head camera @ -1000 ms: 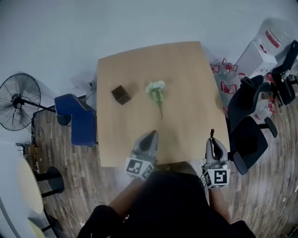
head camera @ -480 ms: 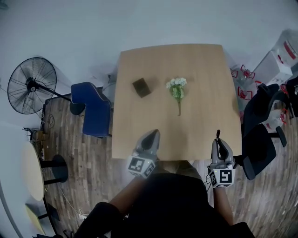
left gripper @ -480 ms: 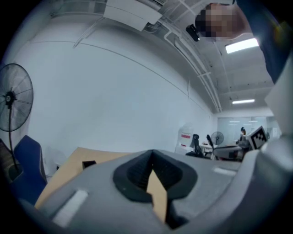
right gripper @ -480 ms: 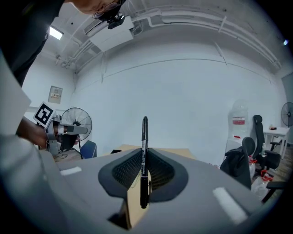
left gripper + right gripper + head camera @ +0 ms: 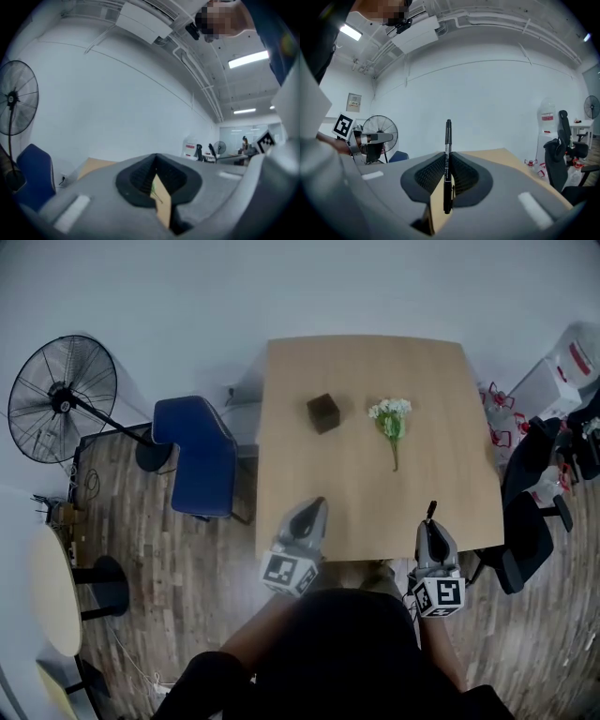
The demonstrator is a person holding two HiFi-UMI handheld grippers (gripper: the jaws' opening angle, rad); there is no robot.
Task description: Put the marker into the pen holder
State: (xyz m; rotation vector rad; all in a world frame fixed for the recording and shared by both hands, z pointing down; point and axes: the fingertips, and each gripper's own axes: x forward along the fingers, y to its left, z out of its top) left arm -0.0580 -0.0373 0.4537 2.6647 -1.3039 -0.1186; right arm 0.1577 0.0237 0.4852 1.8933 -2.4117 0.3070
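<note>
The pen holder [image 5: 323, 413], a small dark cube, stands on the far half of the wooden table [image 5: 450, 381]. A black marker [image 5: 448, 159] stands upright between the pads of my right gripper [image 5: 448, 157], which is shut on it. In the head view that right gripper [image 5: 430, 524] hovers at the table's near right edge, with the marker [image 5: 430, 512] poking out ahead of it. My left gripper [image 5: 317, 512] sits at the near edge to the left, well short of the holder. In its own view the left gripper [image 5: 155, 161] has its pads together with nothing between them.
A sprig of white flowers [image 5: 391, 420] lies right of the holder. A blue chair [image 5: 202, 460] stands against the table's left side, a floor fan [image 5: 61, 395] beyond it. Black office chairs [image 5: 525, 521] and water bottles [image 5: 562, 367] crowd the right. A round table [image 5: 52, 592] is at far left.
The head view has swung left, so the table, holder and flowers sit further right in the picture. Both grippers keep their places near the table's front edge; the marker stays gripped.
</note>
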